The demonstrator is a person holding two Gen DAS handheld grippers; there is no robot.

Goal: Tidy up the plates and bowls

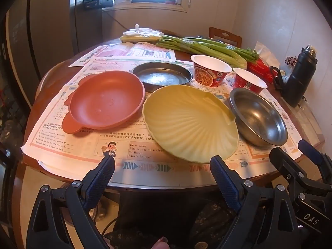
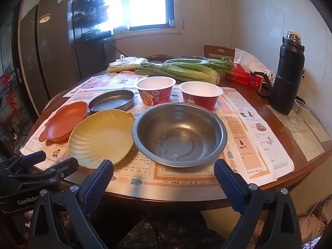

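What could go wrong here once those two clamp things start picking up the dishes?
A few risks, as guesses:
1. The yellow shell plate lies tilted, its edge on the steel bowl; lifting either may shift the other.
2. The two paper noodle bowls stand close behind the steel bowl and look light, so a reach could tip them.
3. The dishes sit on loose printed sheets, which could slide.
Both sets of jaws are open, holding nothing.
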